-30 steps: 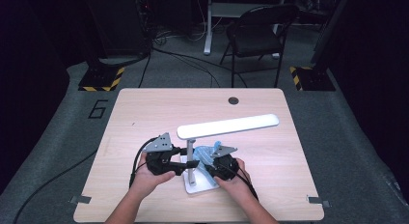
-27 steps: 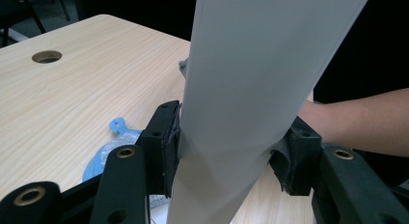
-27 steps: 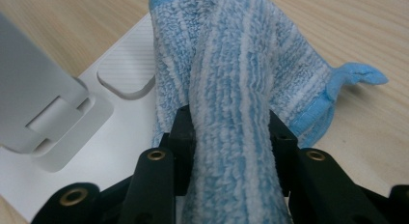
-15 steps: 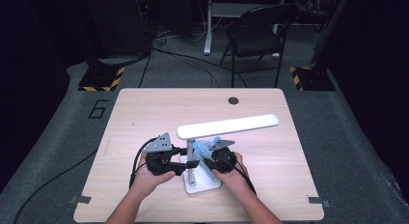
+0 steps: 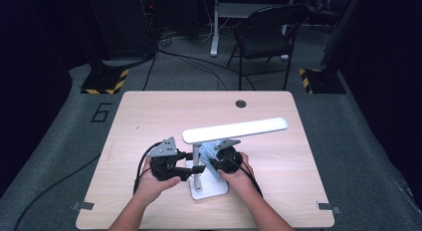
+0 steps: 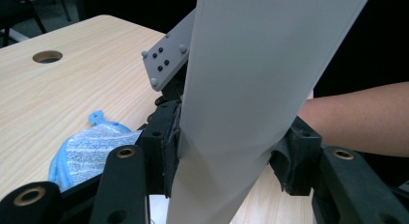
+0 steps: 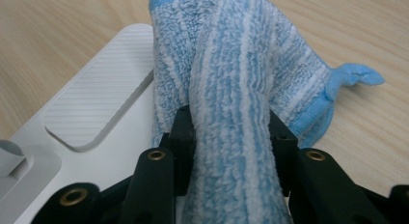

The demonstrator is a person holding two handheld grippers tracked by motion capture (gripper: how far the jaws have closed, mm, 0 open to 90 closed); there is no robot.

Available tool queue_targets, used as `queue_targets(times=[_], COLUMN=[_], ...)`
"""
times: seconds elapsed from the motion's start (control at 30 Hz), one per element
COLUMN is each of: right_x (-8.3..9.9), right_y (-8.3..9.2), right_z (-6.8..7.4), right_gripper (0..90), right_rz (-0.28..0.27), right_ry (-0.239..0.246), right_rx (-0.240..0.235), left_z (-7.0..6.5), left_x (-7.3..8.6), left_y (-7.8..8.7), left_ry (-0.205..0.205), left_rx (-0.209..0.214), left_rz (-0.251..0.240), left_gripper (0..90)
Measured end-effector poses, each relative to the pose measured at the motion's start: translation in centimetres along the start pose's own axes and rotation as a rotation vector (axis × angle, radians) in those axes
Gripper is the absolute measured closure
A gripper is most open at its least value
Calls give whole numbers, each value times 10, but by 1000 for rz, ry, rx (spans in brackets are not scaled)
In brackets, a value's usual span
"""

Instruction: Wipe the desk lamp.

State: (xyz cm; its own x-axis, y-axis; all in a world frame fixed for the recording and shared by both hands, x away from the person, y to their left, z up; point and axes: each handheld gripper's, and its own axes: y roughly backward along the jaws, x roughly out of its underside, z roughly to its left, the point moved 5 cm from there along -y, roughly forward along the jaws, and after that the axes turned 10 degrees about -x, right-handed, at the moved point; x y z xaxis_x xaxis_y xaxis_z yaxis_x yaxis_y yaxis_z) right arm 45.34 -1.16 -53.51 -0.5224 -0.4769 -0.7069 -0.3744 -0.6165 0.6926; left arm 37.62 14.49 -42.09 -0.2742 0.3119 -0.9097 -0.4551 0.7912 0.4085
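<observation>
Near the table's (image 5: 149, 116) front edge, the left gripper (image 5: 190, 163) is clamped on the lamp's (image 5: 234, 130) upright post. Right gripper (image 5: 211, 164) pinches the blue cloth (image 7: 226, 84) over the lamp base's (image 7: 91, 98) edge; tons of bare tabletop behind.

A white plastic desk lamp (image 5: 234, 131) stood near the front edge of the table, its flat square base (image 7: 91, 113) lying on the wood, a thin upright stem (image 6: 251, 89) rising from it and a long flat head stretched level toward the right. A blue-and-white striped terry cloth (image 7: 231, 113), bunched into a fold, rested on the base just beside the stem.
</observation>
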Motion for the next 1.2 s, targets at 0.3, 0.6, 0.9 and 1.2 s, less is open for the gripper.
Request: queue_targets(times=[0.3,0.6,0.9,1.2], right_x=[-6,-17,-29,-29], right_y=[-6,-15,-19,-31], right_z=[-7,-15,-1,10], right_gripper=[644,643,639,652], right_rz=[-13,-20,-82,-40], right_ry=[-5,-45,-85,16], right_rx=[25,50,-1,-9], left_z=[0,0,1,0], left_x=[0,0,0,1], left_y=[0,-1,0,-1], left_ry=[2,2,5,10], left_rx=[-1,1,-2,-8], left_rz=[0,-4,-3,-7], left_gripper=[495,495,496,496])
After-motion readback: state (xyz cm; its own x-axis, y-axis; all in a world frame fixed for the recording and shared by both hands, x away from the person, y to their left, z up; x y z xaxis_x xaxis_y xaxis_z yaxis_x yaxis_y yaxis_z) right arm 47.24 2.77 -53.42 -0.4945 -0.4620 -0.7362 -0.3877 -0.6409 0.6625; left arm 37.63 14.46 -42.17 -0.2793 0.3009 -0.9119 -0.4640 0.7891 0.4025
